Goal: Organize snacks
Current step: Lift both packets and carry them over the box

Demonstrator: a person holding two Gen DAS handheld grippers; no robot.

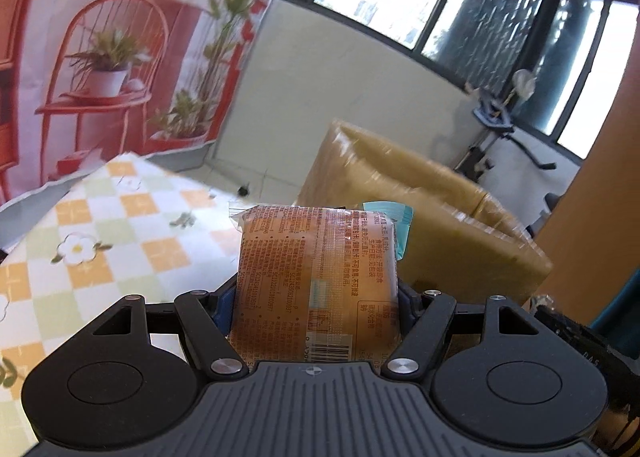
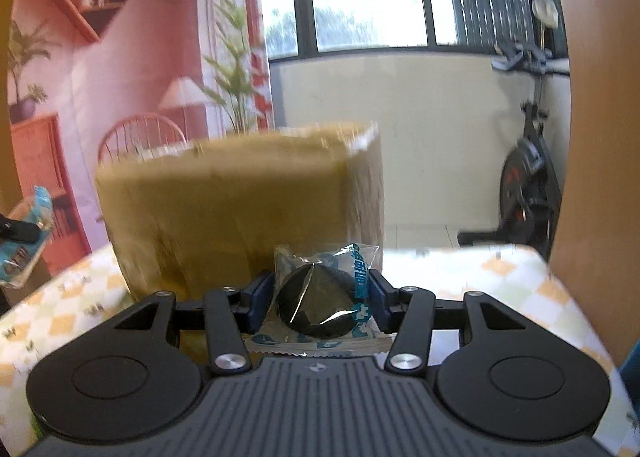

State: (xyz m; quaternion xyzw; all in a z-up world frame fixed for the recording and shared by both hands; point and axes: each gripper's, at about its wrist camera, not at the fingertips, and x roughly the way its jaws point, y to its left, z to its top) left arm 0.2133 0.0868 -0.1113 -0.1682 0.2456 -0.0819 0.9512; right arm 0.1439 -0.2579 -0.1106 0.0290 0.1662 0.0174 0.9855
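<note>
The left gripper [image 1: 316,297] is clamped on an orange snack packet [image 1: 316,277]. The packet stands upright between the jaws, long axis pointing forward and up along the fingers, printed back and barcode facing the camera. A blue-edged wrapper [image 1: 400,225] shows just behind the packet's upper right corner; whether the same jaws hold it cannot be told from the left wrist view.

The right gripper [image 2: 320,297] is clamped on a clear packet with a dark round cookie [image 2: 316,301]. The packet lies flat across the jaws, its crimped ends pointing toward and away from the camera.

Both packets are held above the table [image 2: 500,289], which carries a checked cloth. The cardboard box [image 2: 240,197], wrapped in glossy tape, stands on the table toward its far edge.

Governing relation: in the right wrist view the box is straight ahead of the jaws and close, its near wall filling the middle of the view and its top rim above the cookie packet. In the left wrist view the box [image 1: 420,197] lies ahead and to the right, farther off. The right gripper is judged the nearer. If the box is the destination, the packet probably needs to clear the near rim before release; the opening is not visible in either view.
</note>
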